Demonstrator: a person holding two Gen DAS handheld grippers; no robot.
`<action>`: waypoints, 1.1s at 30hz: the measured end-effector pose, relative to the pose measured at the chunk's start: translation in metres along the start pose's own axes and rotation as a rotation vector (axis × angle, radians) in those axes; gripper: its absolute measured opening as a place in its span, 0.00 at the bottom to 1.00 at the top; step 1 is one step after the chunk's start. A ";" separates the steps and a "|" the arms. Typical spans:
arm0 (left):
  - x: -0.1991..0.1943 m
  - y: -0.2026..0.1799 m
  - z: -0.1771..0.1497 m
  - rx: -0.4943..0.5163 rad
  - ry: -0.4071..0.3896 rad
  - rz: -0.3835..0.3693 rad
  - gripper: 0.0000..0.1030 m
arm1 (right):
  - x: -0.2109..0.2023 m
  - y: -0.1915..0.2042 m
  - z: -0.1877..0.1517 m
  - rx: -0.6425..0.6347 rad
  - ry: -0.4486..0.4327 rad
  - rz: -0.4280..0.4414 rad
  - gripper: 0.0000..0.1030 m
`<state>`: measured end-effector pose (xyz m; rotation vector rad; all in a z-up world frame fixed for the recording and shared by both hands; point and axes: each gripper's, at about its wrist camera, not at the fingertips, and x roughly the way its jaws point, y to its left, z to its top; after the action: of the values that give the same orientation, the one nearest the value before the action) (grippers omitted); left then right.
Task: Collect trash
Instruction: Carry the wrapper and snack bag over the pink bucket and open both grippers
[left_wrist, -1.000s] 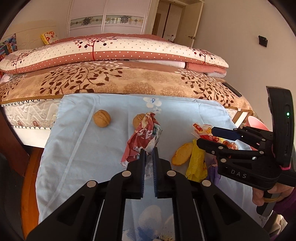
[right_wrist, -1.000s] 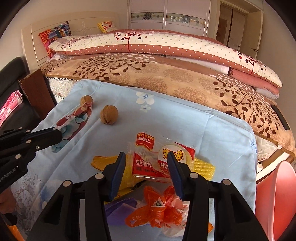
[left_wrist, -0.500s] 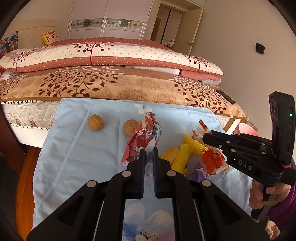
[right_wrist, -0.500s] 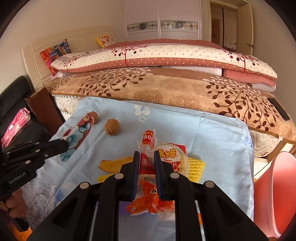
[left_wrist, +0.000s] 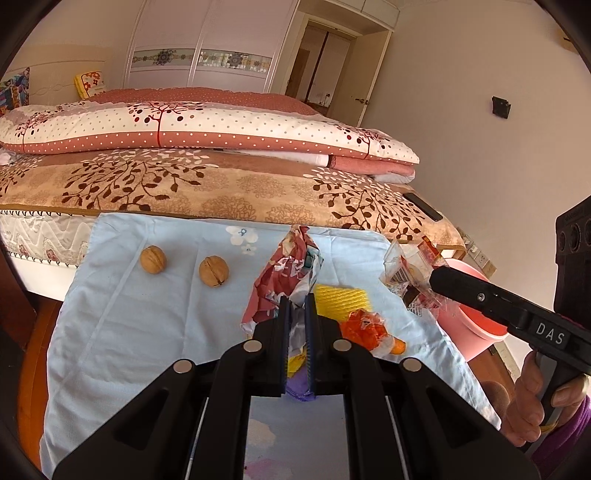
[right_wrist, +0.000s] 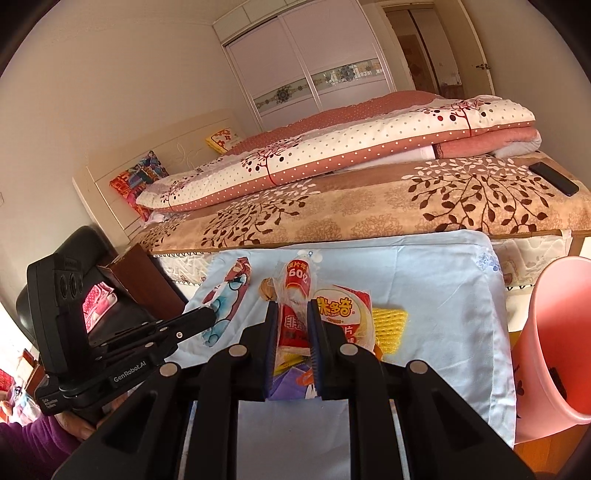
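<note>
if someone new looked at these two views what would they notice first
Probably the two black grippers, each clamped on trash above the light blue cloth: the left gripper pinches a crumpled red floral wrapper, the right gripper a red and white snack packet. Next, the pink bin at the cloth's right edge and two walnuts lying near the patterned bed.

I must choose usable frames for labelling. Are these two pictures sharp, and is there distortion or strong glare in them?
Left wrist view: sharp, walnuts crisp; fisheye bends the bed edge, dark corners; sunlight bright on the quilt, no washout. Right wrist view: also sharp, print on the red snack wrapper partly readable; scene tilted and bowed; pink bin glows at the right edge.
</note>
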<state>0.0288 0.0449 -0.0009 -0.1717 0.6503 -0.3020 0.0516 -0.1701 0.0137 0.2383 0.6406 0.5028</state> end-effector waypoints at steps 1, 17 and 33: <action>-0.001 -0.004 0.000 0.003 -0.002 -0.006 0.07 | -0.005 -0.001 -0.001 0.004 -0.006 -0.001 0.14; -0.013 -0.064 0.001 0.026 -0.030 -0.102 0.07 | -0.063 -0.025 -0.021 0.075 -0.086 -0.048 0.14; 0.000 -0.115 -0.001 0.078 -0.014 -0.178 0.07 | -0.099 -0.062 -0.033 0.134 -0.141 -0.124 0.14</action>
<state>0.0026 -0.0636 0.0271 -0.1568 0.6096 -0.4963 -0.0142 -0.2724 0.0164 0.3554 0.5486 0.3212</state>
